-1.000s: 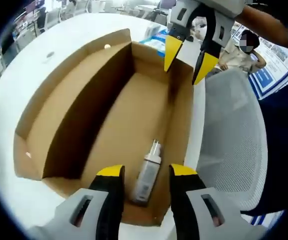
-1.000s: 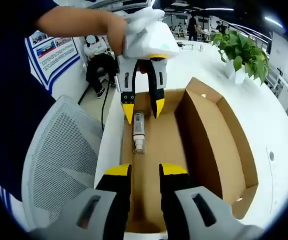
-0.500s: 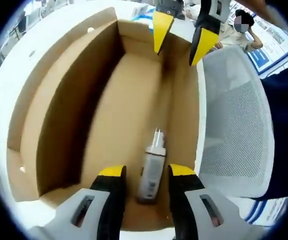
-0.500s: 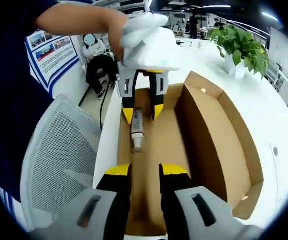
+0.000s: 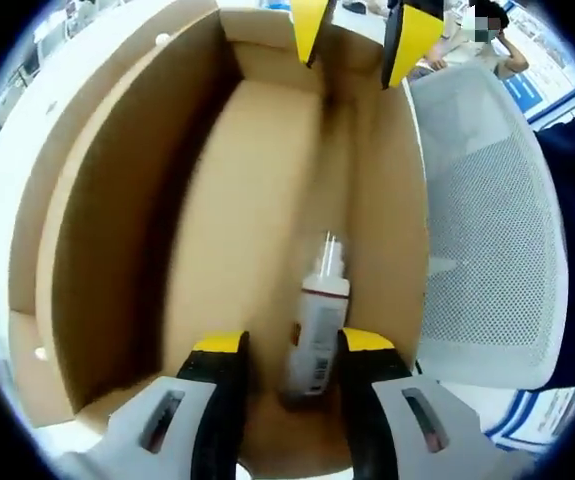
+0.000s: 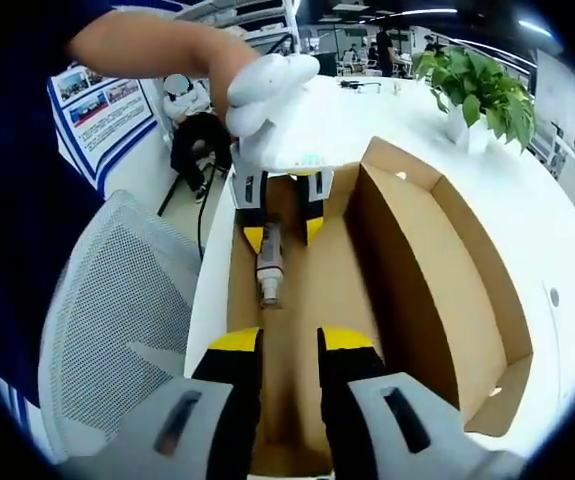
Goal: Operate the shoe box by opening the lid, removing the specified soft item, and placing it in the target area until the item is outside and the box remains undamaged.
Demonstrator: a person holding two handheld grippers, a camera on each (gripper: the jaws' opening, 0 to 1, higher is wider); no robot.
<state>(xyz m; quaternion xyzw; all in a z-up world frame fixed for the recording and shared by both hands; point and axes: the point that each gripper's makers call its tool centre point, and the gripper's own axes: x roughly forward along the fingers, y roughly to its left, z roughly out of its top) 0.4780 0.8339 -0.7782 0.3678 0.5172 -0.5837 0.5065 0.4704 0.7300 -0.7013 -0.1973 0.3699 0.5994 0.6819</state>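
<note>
An open brown cardboard box lies on a white table. On its floor, near the right wall, lies a small white bottle with a label and a pump cap. My left gripper is low inside the box and open, its yellow tips standing either side of the bottle's base without closing on it. The right gripper view shows that left gripper held by a white-gloved hand, with the bottle pointing out from between its tips. My right gripper hovers open over the box's other end, holding nothing.
A grey mesh chair stands close against the box's long side. A potted plant is on the table beyond the box. A person sits in the background. The white table extends past the box's far wall.
My left gripper has dropped deeper into the box and forward, so the bottle now sits between its tips. The right gripper has hardly moved.
</note>
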